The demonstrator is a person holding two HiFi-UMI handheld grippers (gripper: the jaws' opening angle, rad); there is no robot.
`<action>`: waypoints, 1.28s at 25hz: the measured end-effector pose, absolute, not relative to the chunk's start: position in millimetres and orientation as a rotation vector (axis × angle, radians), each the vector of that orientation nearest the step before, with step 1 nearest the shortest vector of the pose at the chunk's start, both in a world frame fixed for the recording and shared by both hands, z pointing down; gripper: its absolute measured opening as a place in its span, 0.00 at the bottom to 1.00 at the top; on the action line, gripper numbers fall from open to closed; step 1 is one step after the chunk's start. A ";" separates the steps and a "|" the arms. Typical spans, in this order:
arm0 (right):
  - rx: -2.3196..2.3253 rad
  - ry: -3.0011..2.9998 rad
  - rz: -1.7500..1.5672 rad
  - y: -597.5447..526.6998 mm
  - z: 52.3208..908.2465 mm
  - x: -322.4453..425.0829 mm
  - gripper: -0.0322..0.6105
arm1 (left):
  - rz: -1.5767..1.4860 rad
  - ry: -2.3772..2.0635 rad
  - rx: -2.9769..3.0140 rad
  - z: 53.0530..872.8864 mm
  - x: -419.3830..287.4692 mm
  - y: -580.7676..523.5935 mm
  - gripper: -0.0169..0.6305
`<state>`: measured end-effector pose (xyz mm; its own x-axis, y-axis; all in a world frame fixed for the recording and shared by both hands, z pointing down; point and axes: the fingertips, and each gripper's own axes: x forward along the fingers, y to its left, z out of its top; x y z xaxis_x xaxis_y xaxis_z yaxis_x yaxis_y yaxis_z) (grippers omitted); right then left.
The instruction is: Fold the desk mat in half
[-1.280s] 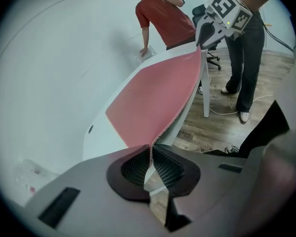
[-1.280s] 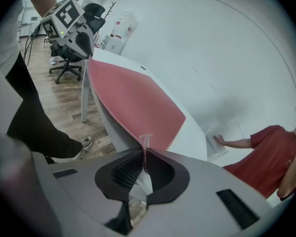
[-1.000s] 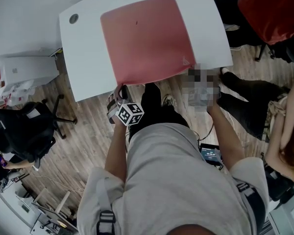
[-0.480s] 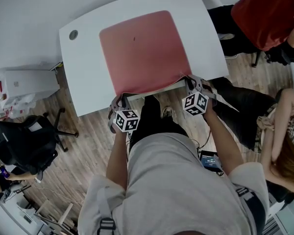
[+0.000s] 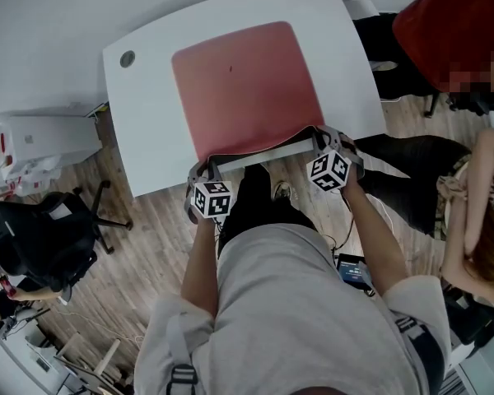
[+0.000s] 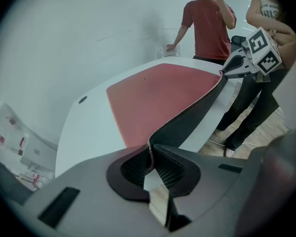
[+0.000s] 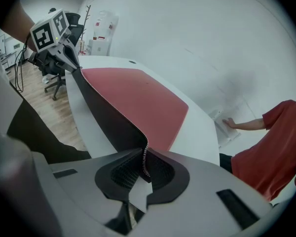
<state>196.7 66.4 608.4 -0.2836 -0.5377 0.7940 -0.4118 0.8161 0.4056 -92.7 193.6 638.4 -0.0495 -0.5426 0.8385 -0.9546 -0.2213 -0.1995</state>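
Head view: the pink desk mat (image 5: 243, 85) lay on the white table (image 5: 148, 122), upper centre, with its near edge lifted off the top. The left gripper (image 5: 202, 169) pinched the lower-left corner and the right gripper (image 5: 319, 137) the lower-right.

Left gripper view: the 2 jaws were clamped on the mat's stitched edge at bottom centre, black underside showing.

Right gripper view: same again, jaws closed on the edge at bottom centre.

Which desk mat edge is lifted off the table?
The near edge, pinched by left tool and right tool, dark underside showing; the far edge lies flat.
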 end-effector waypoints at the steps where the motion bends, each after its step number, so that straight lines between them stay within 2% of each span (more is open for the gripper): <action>1: 0.712 -1.917 -0.141 66.1 608.7 197.3 0.14 | 1.194 -1.582 1.773 638.5 -92.1 193.5 0.08; 13: 0.711 -1.945 -0.113 58.7 607.4 193.6 0.14 | 1.077 -1.530 1.713 638.2 -96.1 191.6 0.08; 32: 0.694 -1.951 -0.082 41.1 608.7 185.8 0.14 | 1.122 -1.543 1.708 633.3 -107.6 159.4 0.08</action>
